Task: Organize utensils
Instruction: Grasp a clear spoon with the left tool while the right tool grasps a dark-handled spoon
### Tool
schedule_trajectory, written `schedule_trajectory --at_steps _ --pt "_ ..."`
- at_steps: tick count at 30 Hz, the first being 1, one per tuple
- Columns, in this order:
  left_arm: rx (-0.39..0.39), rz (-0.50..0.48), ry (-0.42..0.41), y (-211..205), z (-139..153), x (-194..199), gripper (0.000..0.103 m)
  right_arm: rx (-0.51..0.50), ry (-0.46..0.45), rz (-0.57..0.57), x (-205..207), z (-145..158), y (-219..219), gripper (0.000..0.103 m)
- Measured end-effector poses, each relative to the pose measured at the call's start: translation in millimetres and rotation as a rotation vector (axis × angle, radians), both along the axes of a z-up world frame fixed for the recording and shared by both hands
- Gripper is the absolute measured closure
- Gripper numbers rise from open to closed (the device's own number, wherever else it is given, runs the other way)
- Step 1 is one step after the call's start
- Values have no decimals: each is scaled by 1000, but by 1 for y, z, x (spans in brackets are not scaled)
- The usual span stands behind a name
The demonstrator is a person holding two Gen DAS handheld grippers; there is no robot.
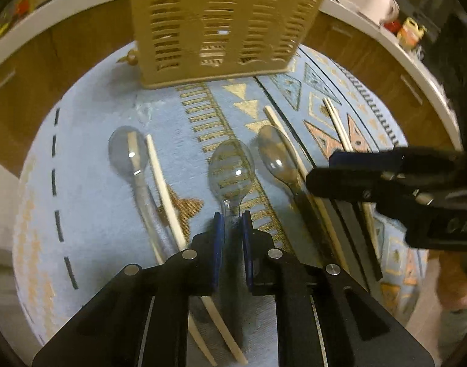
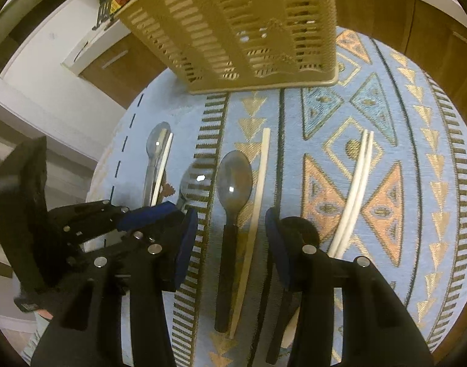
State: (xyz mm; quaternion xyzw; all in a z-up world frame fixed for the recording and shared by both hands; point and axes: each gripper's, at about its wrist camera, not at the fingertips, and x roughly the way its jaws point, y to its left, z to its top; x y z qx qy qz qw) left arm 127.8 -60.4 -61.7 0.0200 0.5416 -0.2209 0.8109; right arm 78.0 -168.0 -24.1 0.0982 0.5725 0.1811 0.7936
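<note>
The clear spoon (image 1: pixel 232 168), lying mid-table, is being pinched at its neck by the left gripper (image 1: pixel 232 218), while the right gripper (image 2: pixel 232 229) is being held half-open astride the black-handled spoon (image 2: pixel 233 183), and both should be lifted level toward the basket (image 1: pixel 221 27) at the far edge.

both wrist cameras look steeply down, close over the cloth (image 1: pixel 96 183), sharing the basket (image 1: pixel 221 24) and spoons (image 2: pixel 235 177).
</note>
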Motion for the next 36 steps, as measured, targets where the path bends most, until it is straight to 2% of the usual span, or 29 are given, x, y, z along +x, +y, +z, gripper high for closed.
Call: schedule_trajectory --at_steps 3,5,11,16,19,20,30,36 --pt "-13 37 -2 12 1 2 93 -1 12 17 2 -5 9 61" --pt "-45 51 16 19 1 3 93 -5 23 27 4 -9 14 67" --pt "-83 61 26 28 0 4 93 -39 32 33 9 -18 24 67" --pt "-94 59 24 25 1 5 93 -123 1 59 8 -18 39 69" --pt "-101 60 13 24 3 4 93 -214 -36 72 5 -19 53 80" --pt "-103 61 9 24 3 4 93 -231 -46 73 4 -20 55 89" --pt "-159 78 -28 38 12 1 93 -158 -92 61 -6 -17 39 100" --pt "-200 75 -82 44 28 -5 93 -137 -148 66 -16 -3 30 101"
